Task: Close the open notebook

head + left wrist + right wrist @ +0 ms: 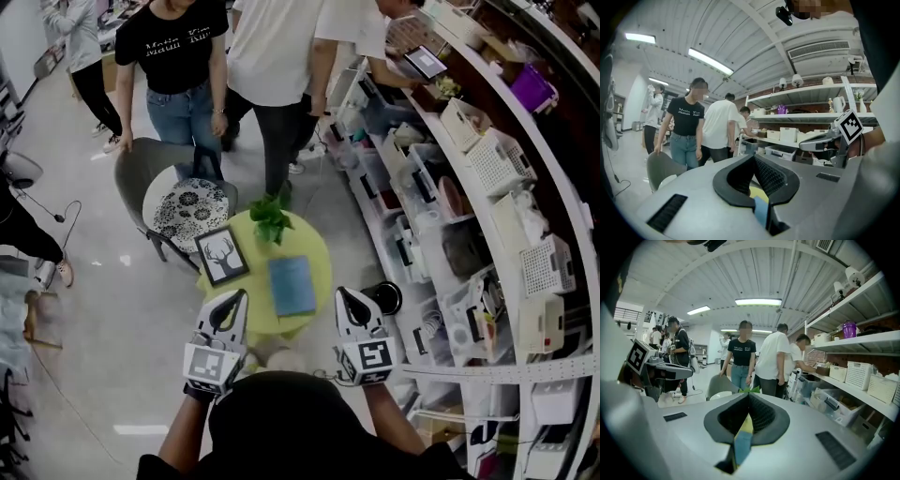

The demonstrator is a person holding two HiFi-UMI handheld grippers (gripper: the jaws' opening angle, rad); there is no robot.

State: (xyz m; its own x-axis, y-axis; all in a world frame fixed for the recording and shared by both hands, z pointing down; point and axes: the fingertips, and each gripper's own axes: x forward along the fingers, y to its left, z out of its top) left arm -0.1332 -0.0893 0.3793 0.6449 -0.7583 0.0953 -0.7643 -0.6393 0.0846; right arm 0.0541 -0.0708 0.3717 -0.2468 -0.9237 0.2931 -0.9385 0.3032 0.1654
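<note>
A blue notebook point(292, 285) lies flat on the small round yellow-green table point(314, 243), its cover facing up so it looks closed. My left gripper point(236, 298) hovers at the table's near left edge with its jaws pressed together and nothing in them. At the near right edge my right gripper point(345, 295) is held the same way, jaws together and empty. In the left gripper view the left gripper point(753, 157) points level, and a sliver of blue notebook point(761, 208) shows through the gap below its pads. In the right gripper view the right gripper point(748, 396) frames a strip of the notebook point(742, 441).
A framed deer picture point(221, 255) and a small green plant point(270, 217) share the table. A grey chair with a patterned cushion point(187, 208) stands behind it, and several people stand beyond. Shelves of bins point(487, 159) run along the right. A black round object point(382, 296) sits by the table.
</note>
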